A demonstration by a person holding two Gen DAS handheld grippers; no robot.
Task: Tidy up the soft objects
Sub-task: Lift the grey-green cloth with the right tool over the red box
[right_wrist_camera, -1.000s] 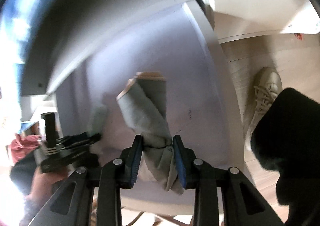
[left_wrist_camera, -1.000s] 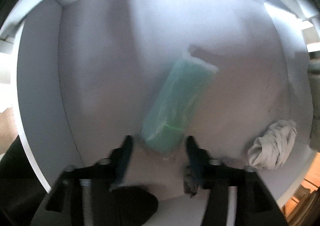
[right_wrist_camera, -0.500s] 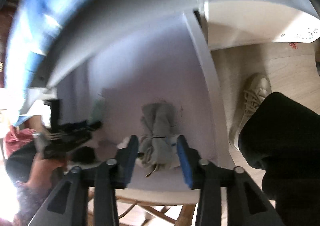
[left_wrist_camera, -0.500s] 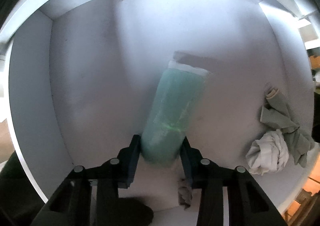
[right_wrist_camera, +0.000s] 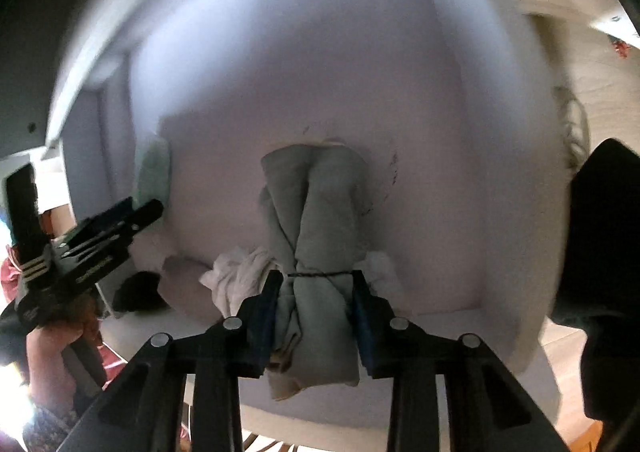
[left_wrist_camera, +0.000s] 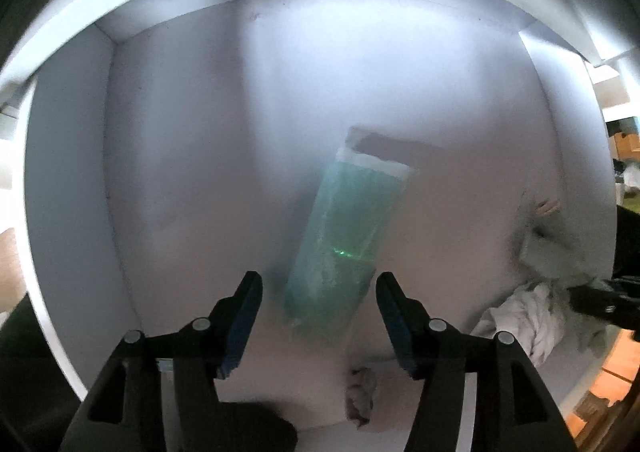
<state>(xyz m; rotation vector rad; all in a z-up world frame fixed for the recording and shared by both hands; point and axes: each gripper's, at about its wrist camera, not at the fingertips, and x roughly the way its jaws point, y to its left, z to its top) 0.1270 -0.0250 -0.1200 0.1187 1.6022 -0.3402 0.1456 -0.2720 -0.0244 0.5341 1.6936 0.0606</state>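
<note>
Right wrist view has the right gripper (right_wrist_camera: 314, 316) clenched on a grey-green sock bundle (right_wrist_camera: 316, 220), its blue pads pressing either side of the dark band that ties the roll; the jaws have just been closing in on it. Under and beside that bundle lies a white sock bundle (right_wrist_camera: 240, 276), touching it, so a likely slip is that the white one gets dragged or nudged when the grey-green one is shifted, and the loose tail of fabric hanging below the pads could snag. Left wrist view shows the left gripper (left_wrist_camera: 319, 326) released, jaws having just opened, both pads clear of the green sock roll (left_wrist_camera: 344, 248), which lies flat between and ahead of them on the bin floor. That roll sits alone in the middle, well apart from the other two at the right edge; if the fingers come back down off-centre they could push it askew rather than catch it. A small grey scrap of fabric (left_wrist_camera: 360, 398) lies near the front edge and may be overlooked. Everything rests inside a white bin (left_wrist_camera: 72, 180) with plain walls; outside it I can see pale wood flooring (right_wrist_camera: 608, 64), a laced shoe, and a dark trouser leg.
</note>
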